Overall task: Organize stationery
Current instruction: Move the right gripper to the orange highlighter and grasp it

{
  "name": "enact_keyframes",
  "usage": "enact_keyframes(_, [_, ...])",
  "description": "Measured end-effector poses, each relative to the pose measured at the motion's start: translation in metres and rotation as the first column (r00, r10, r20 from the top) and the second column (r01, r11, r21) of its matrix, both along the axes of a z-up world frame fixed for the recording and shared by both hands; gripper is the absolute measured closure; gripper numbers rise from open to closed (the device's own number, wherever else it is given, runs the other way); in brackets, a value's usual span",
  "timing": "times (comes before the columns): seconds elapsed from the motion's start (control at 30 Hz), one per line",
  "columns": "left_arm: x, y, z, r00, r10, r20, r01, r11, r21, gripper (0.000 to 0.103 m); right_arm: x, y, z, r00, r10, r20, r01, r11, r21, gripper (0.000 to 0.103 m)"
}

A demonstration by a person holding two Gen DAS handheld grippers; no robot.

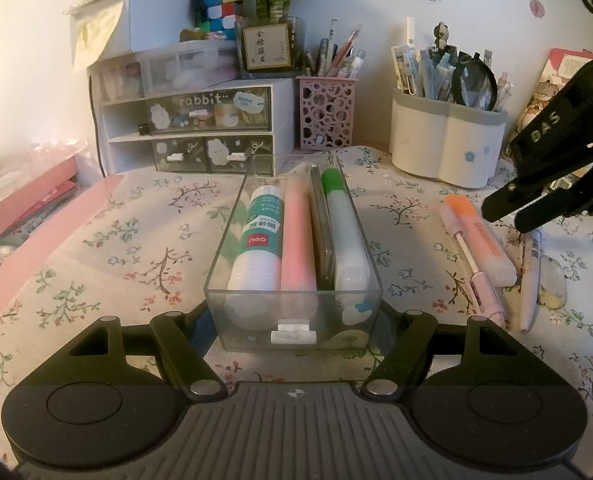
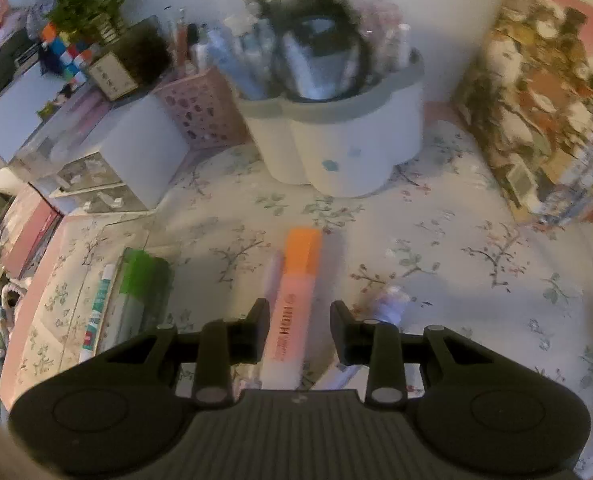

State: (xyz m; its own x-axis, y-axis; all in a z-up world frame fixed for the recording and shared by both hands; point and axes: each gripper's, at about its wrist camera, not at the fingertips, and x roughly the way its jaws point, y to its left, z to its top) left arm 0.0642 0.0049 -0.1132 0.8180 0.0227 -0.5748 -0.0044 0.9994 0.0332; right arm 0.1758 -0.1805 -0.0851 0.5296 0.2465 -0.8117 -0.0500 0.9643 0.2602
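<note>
My left gripper [image 1: 294, 320] is shut on the near end of a clear plastic drawer tray [image 1: 232, 240] on the floral tablecloth. The tray holds a white glue stick [image 1: 258, 240], a pink highlighter [image 1: 296, 240] and a green-capped highlighter [image 1: 342, 232]. My right gripper [image 2: 299, 330] is open, its fingers on either side of an orange-capped highlighter [image 2: 296, 292] lying on the cloth; it hovers above it in the left wrist view [image 1: 512, 210]. The orange highlighter [image 1: 480, 236] lies right of the tray, with a pink pen [image 1: 474, 276] and a white pen [image 1: 532, 280] beside it.
A white drawer unit [image 1: 188, 124] marked "rabbit" stands behind the tray. A pink lattice pen cup [image 1: 326, 118] and a white flower-shaped pen holder [image 1: 444, 140] full of pens stand at the back. Books [image 2: 544, 112] stand at the right. A potted plant tops the drawers.
</note>
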Motion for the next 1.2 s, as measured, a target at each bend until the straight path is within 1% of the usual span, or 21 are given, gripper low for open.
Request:
enact_keyframes(0.1, [0.000,0.000,0.000,1.000,0.000,0.000,0.000,1.000,0.000,0.031,0.000,0.007,-0.003,1.000,0.015,0.002,-0.015,0.999,-0.036,0.076])
enact_keyframes(0.23, [0.000,0.000,0.000,1.000,0.000,0.000,0.000,1.000,-0.001,0.031,0.002,0.010,-0.007,1.000,0.024,-0.007,-0.025,0.999,-0.040,0.076])
enact_keyframes(0.33, [0.001,0.000,0.000,1.000,0.000,0.000,0.000,1.000,-0.003,0.031,0.004,0.011,-0.009,1.000,0.011,-0.002,-0.011,0.997,-0.074,0.076])
enact_keyframes(0.43, [0.000,0.000,0.000,1.000,0.000,0.000,0.000,1.000,-0.003,0.031,0.004,0.008,-0.008,1.000,0.006,-0.002,-0.006,0.999,-0.050,0.076])
enact_keyframes(0.53, [0.001,0.000,0.000,1.000,0.000,-0.001,0.000,1.000,-0.004,0.031,0.003,0.009,-0.006,1.000,0.006,0.005,-0.006,0.998,-0.061,0.076])
enact_keyframes(0.67, [0.001,0.000,0.000,1.000,0.000,0.000,0.000,1.000,-0.003,0.031,0.003,0.010,-0.004,1.000,0.015,0.008,-0.015,0.999,-0.050,0.076])
enact_keyframes(0.8, [0.001,0.000,0.000,1.000,0.000,-0.001,0.000,1.000,-0.004,0.031,0.007,0.012,-0.011,1.000,0.011,-0.011,-0.012,0.996,-0.083,0.076])
enact_keyframes(0.93, [0.001,0.000,0.000,1.000,0.000,0.000,0.000,1.000,-0.004,0.031,0.009,0.015,-0.013,0.999,0.034,-0.016,-0.035,0.996,-0.079,0.076])
enact_keyframes(1.0, [0.001,0.000,0.000,1.000,0.000,-0.001,0.000,1.000,-0.005,0.031,0.013,0.021,-0.015,0.998,0.055,-0.022,-0.057,0.993,-0.104,0.076])
enact_keyframes(1.07, [0.001,0.000,0.000,1.000,0.000,-0.001,0.000,1.000,-0.005,0.031,0.016,0.024,-0.018,0.998,0.056,-0.020,-0.058,0.991,-0.120,0.076])
enact_keyframes(1.1, [0.001,0.000,0.001,1.000,-0.001,-0.001,0.001,1.000,-0.005,0.031,0.017,0.025,-0.018,0.998,0.053,-0.018,-0.055,0.990,-0.127,0.078])
enact_keyframes(1.13, [0.001,0.000,0.000,1.000,0.000,-0.001,0.000,1.000,-0.005,0.031,0.018,0.025,-0.019,0.999,0.049,-0.018,-0.051,0.991,-0.127,0.082])
enact_keyframes(1.2, [0.001,0.000,0.001,1.000,0.000,0.000,0.000,1.000,-0.004,0.031,0.018,0.023,-0.019,0.999,0.040,-0.017,-0.041,0.992,-0.123,0.083])
